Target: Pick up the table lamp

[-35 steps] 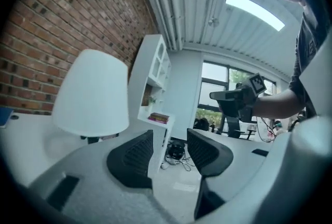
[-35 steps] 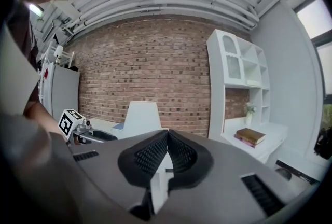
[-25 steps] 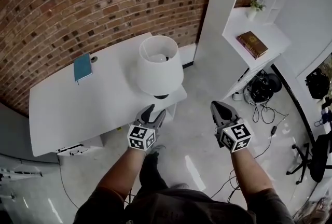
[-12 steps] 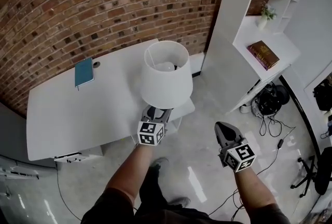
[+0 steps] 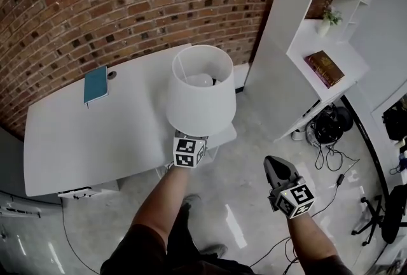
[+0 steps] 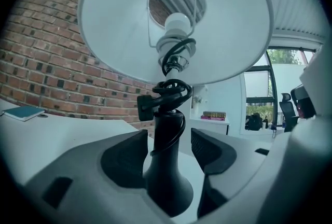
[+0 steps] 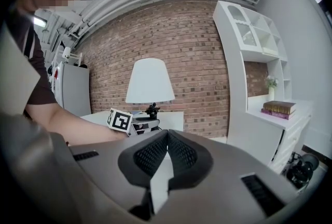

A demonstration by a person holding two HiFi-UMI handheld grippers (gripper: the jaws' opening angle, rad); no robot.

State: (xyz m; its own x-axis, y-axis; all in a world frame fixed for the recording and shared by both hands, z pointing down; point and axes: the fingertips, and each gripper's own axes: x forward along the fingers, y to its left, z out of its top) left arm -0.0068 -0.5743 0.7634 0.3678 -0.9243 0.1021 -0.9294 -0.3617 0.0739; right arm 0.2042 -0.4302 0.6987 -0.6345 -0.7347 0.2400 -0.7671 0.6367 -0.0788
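Two tools are out, but only one is at the job. Our left tool [image 6: 168, 145] stands wide, its jaws having just been opening. The dark stem [image 6: 166, 129] of the table lamp [image 5: 200, 92] rises between them with a little daylight on either side, so the pads do not press on it yet. Our right tool [image 7: 165, 153] is closed on nothing and hangs low to the side, well apart from the lamp. The lamp stands upright at the near right corner of the white counter [image 5: 95, 133], close to the edge.

We judge the stem to be the place to take hold. It looks stiff and slim enough for the jaws, and it sits above the flared base [image 6: 167, 192], where most of the weight probably lies. Its finish looks smooth, so it could slip or twist in a light grip. We would close below the coiled cord [image 6: 171, 91], so as not to pinch it. The broad white shade [image 6: 104, 26] is likely thin and easily dented, and the bulb [image 6: 178, 26] is fragile, so neither is a handhold. With so wide a top, we expect the lamp to want to tip, so a straight, upright lift seems wise.
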